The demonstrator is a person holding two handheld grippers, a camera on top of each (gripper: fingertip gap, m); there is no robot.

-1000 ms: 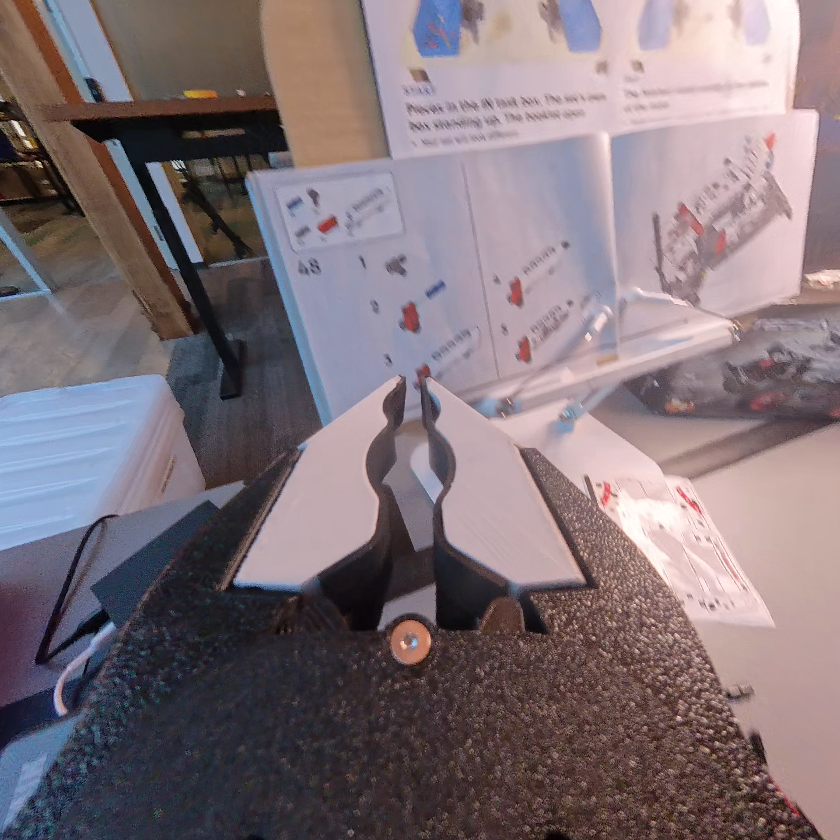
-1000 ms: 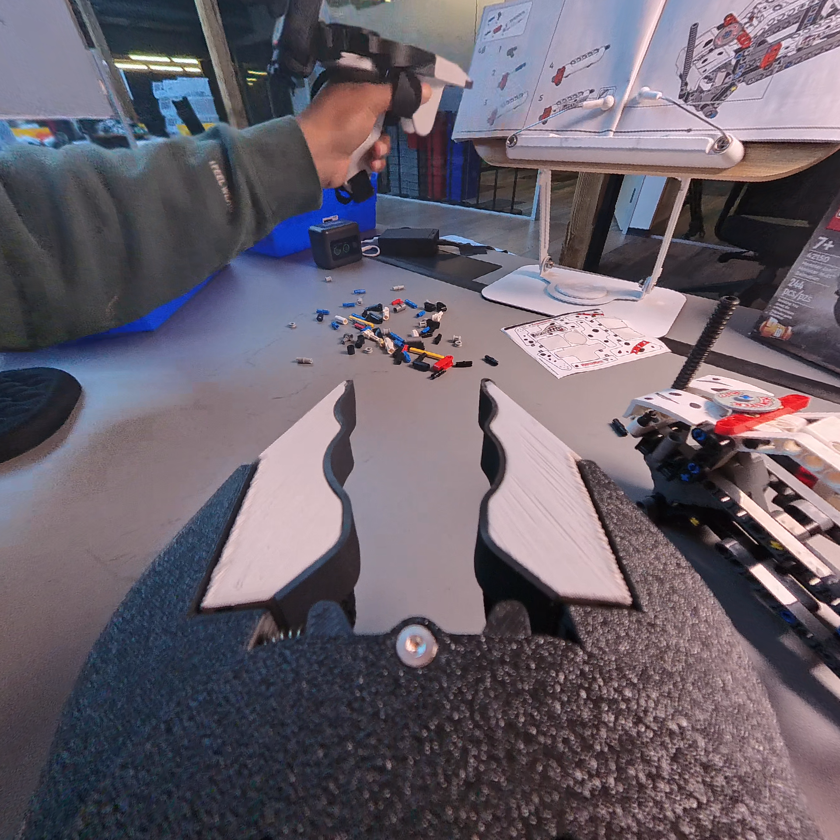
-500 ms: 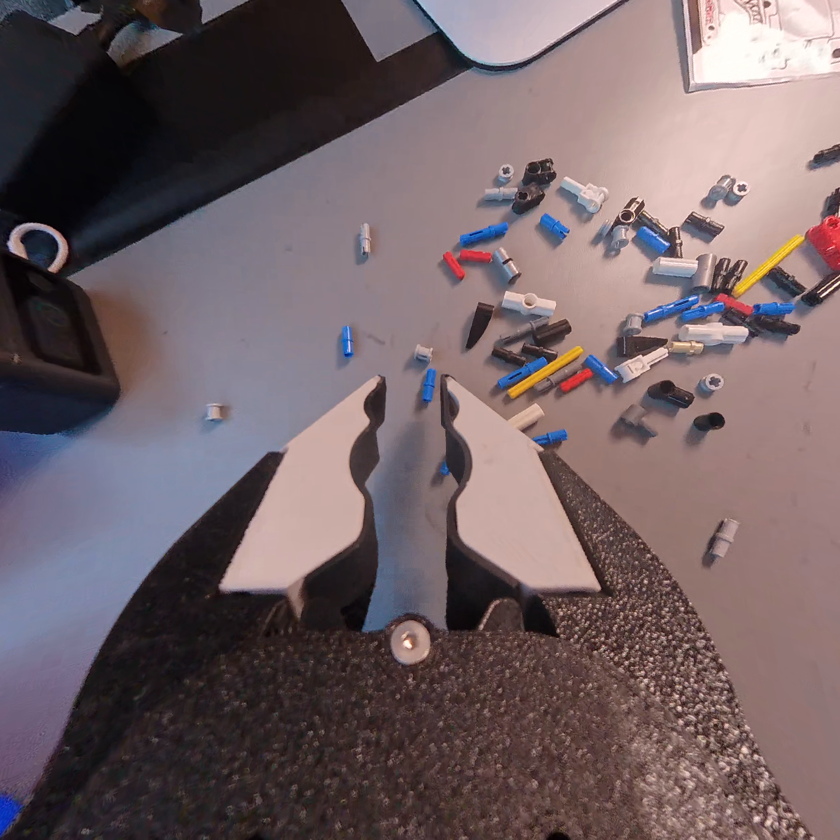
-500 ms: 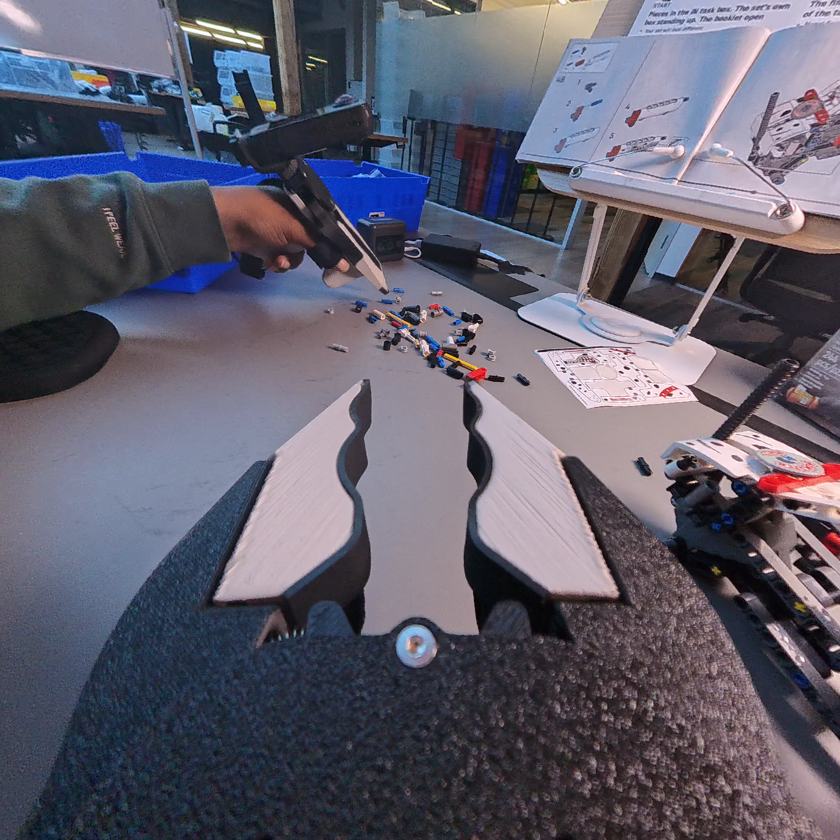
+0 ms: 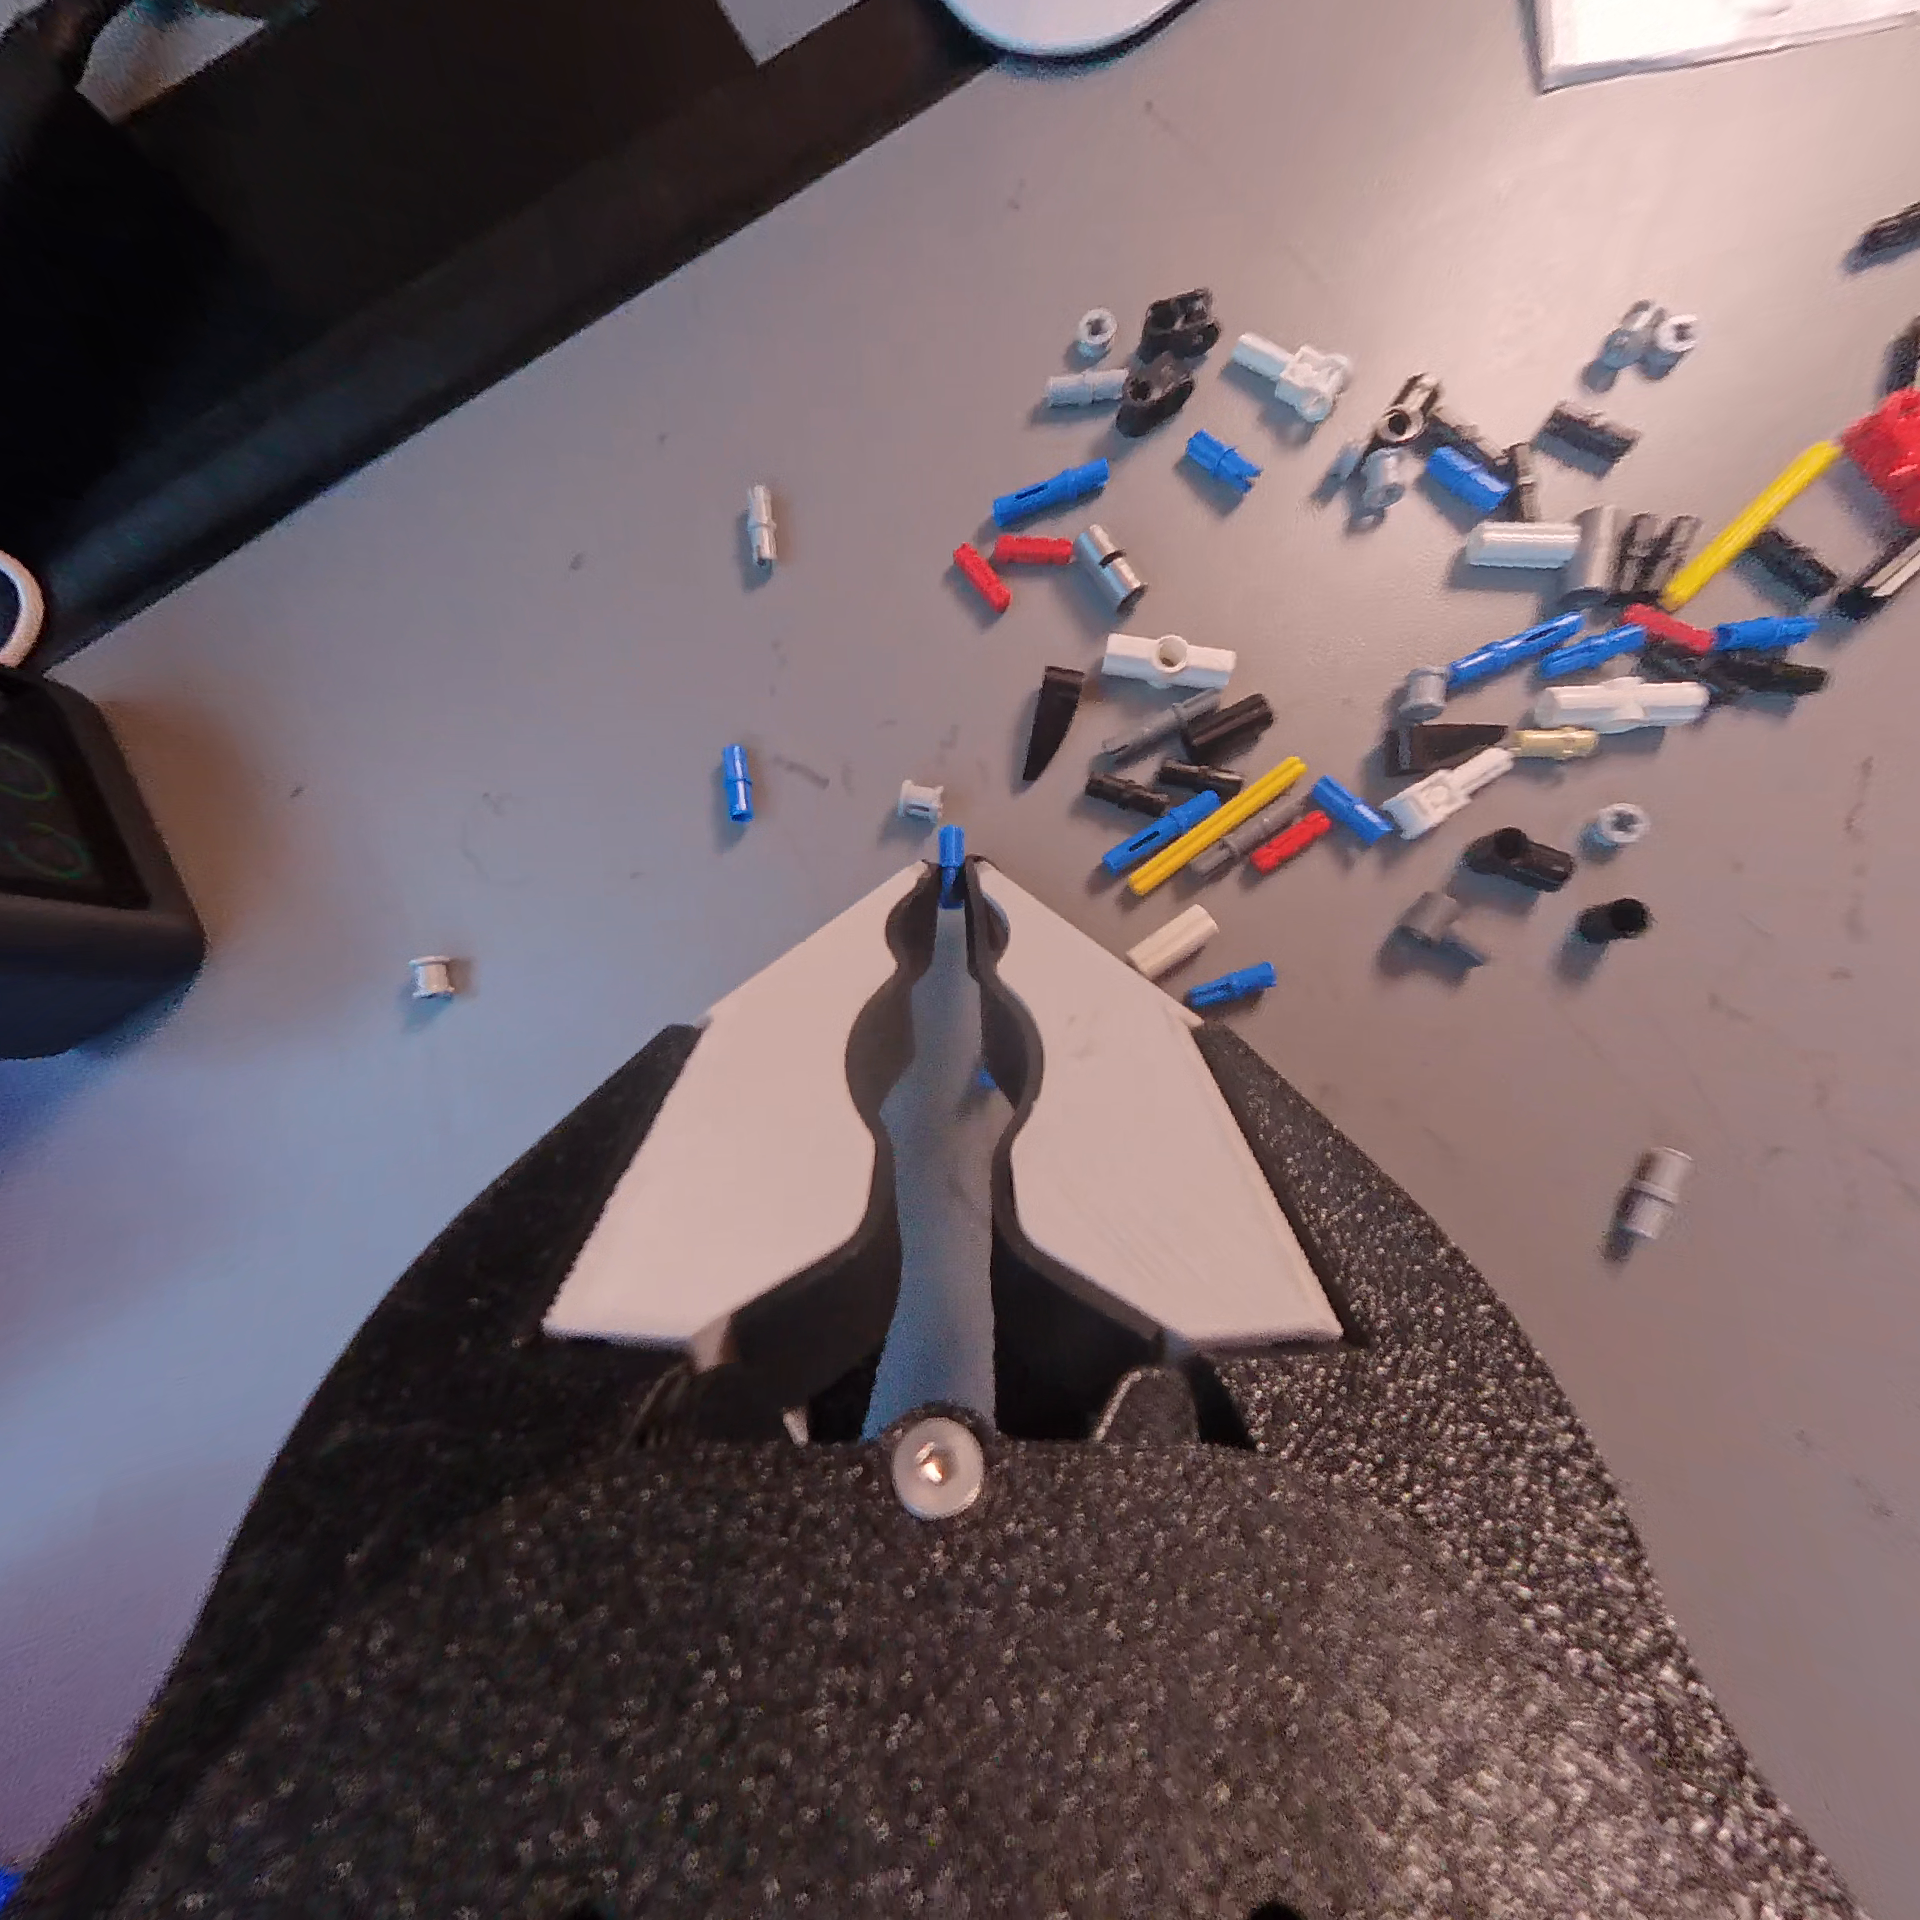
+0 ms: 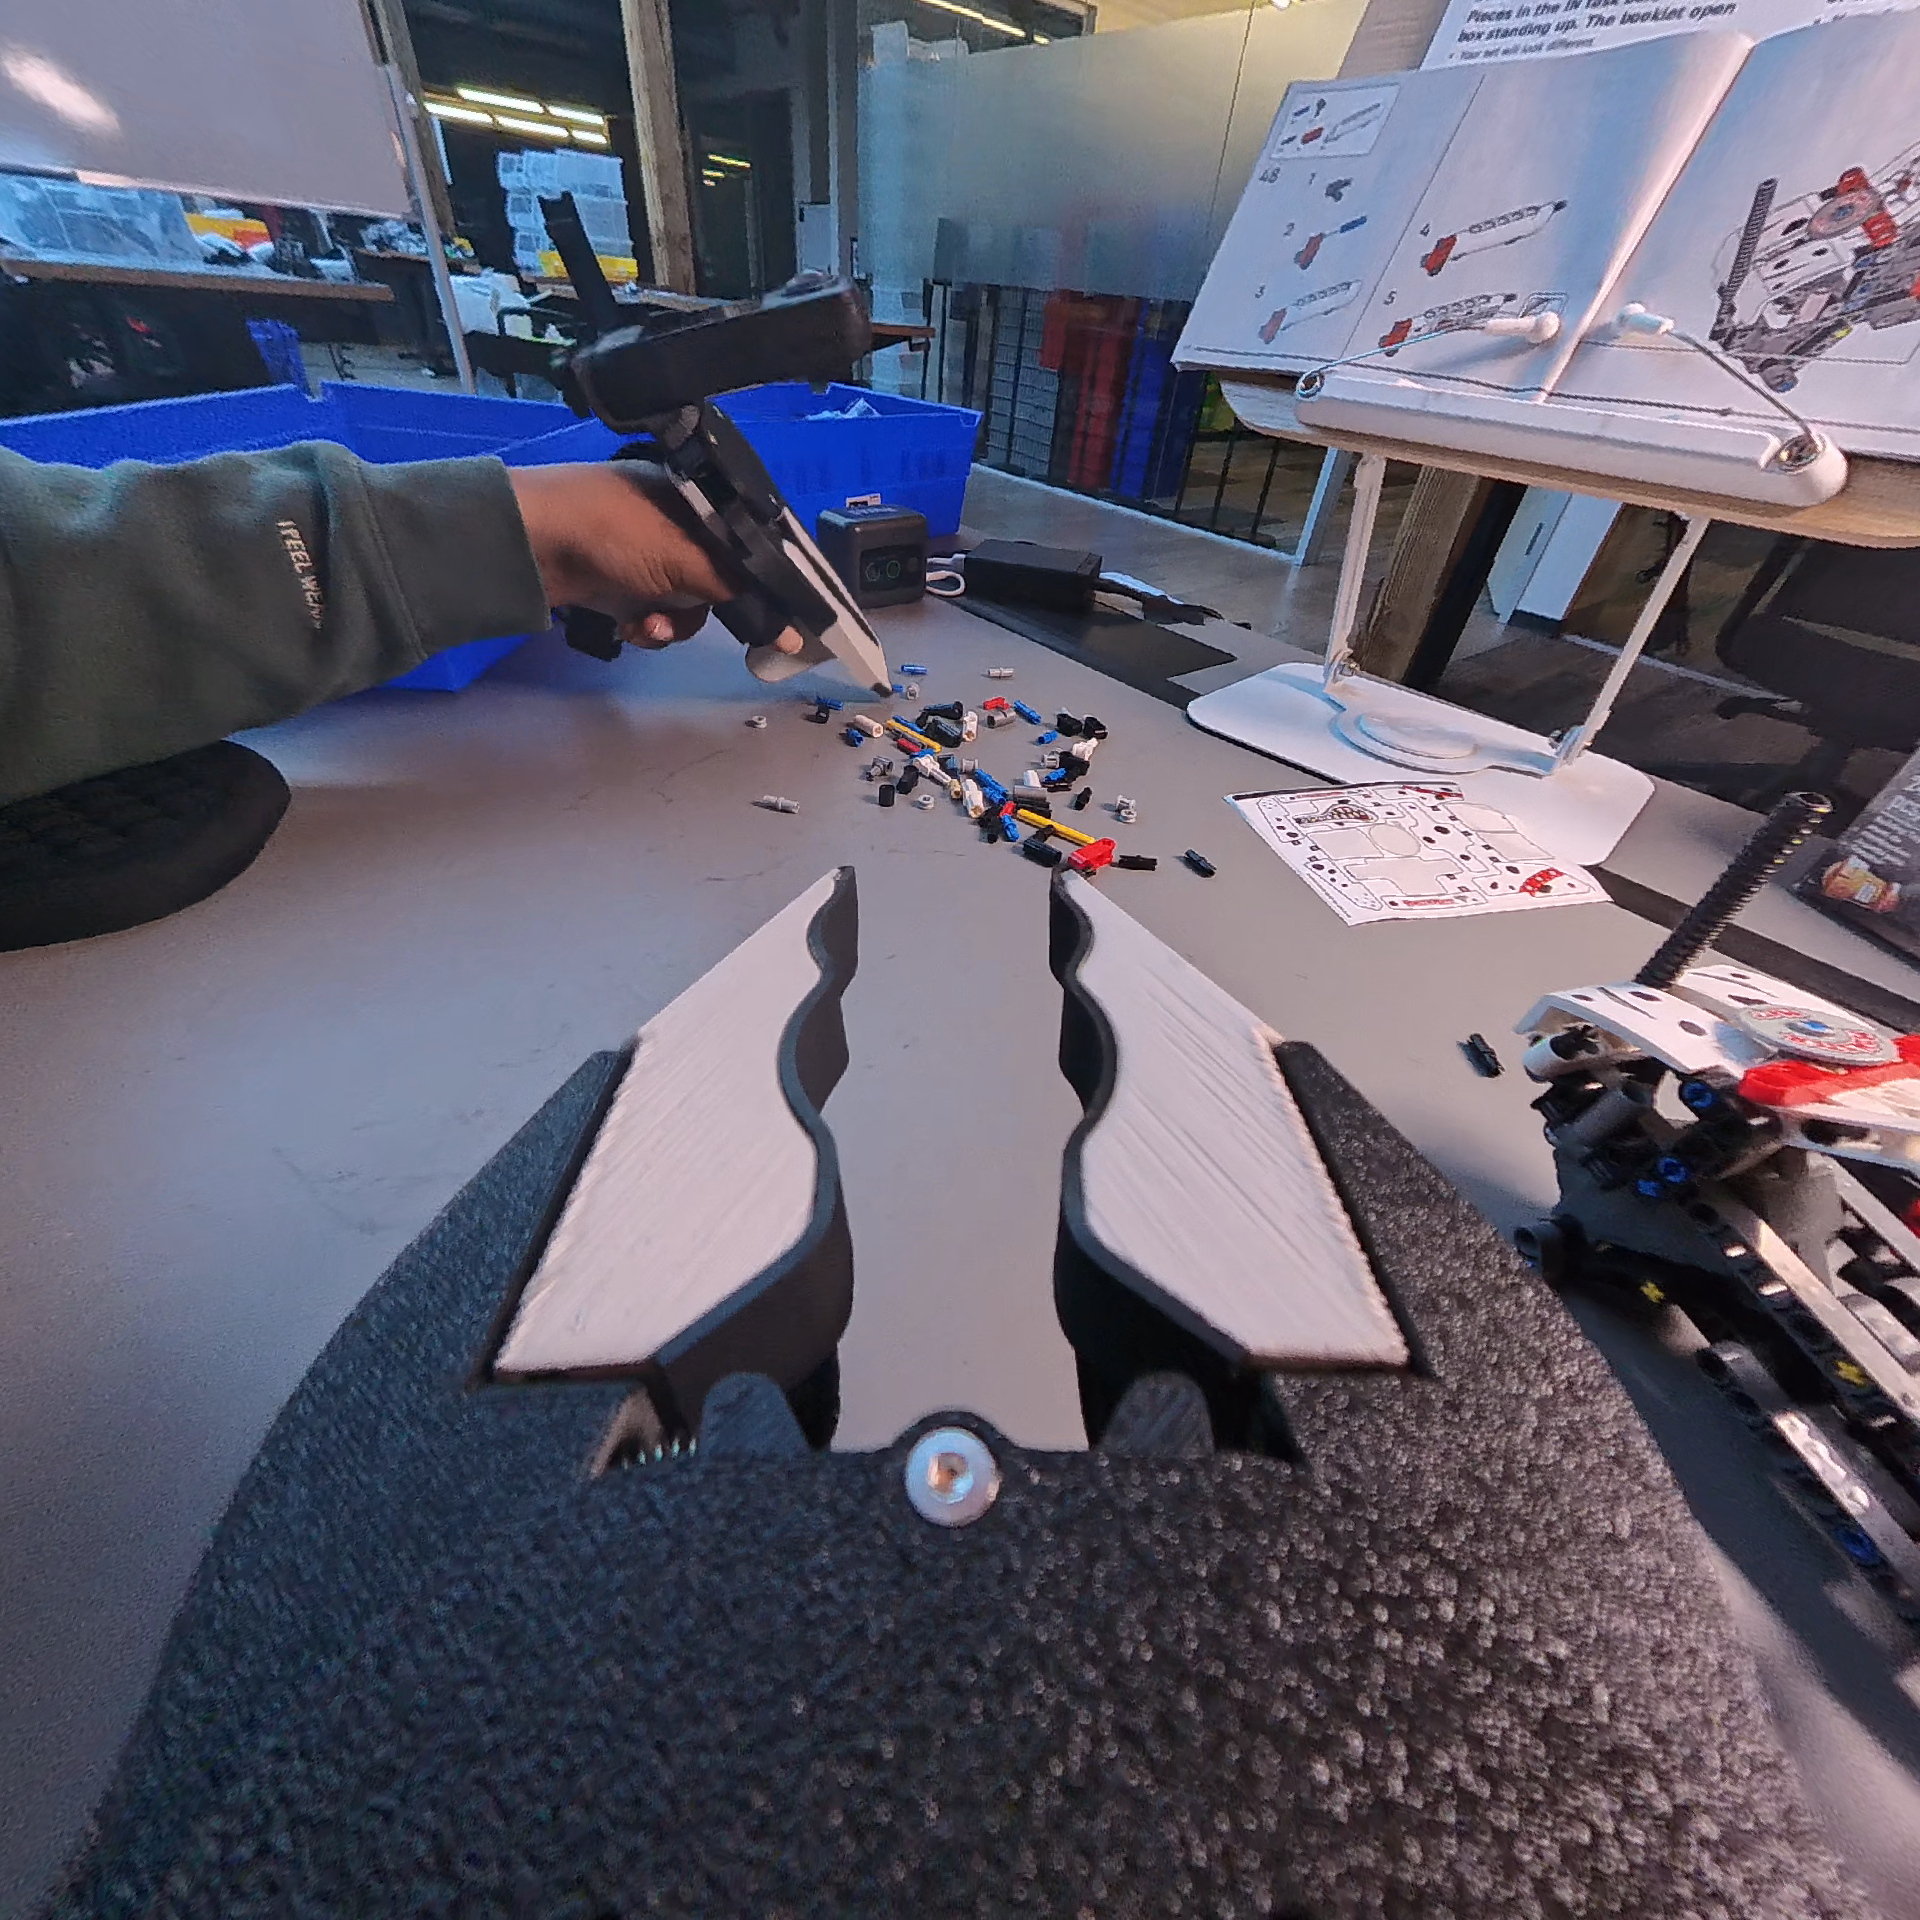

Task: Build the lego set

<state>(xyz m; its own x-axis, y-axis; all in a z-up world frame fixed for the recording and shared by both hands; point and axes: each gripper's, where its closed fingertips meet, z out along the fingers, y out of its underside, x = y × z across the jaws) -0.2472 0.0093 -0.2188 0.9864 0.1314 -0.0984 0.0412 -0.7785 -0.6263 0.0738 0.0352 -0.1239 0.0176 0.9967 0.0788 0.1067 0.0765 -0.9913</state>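
My left gripper (image 5: 948,871) points down at the grey table and is shut on a small blue pin (image 5: 950,847) at the near-left edge of a scatter of loose pins and connectors (image 5: 1351,644). In the right wrist view the left gripper (image 6: 881,686) touches the table at the far side of that scatter (image 6: 987,769), held by a hand in a green sleeve. My right gripper (image 6: 951,894) is open and empty, low over bare table. The part-built white, red and black model (image 6: 1745,1122) sits to its right.
An open instruction booklet (image 6: 1558,208) rests on a white stand (image 6: 1455,727) at the back right. A sticker sheet (image 6: 1413,847) lies before it. A black box (image 5: 62,862) is at the left; blue bins (image 6: 831,436) and a black pad (image 6: 114,831) sit far left. The left gripper's tips are roughly 35 cm from the right gripper's.
My left gripper swung down from facing the booklet to the parts pile, then closed on the blue pin. My right gripper stayed open and shifted slightly.
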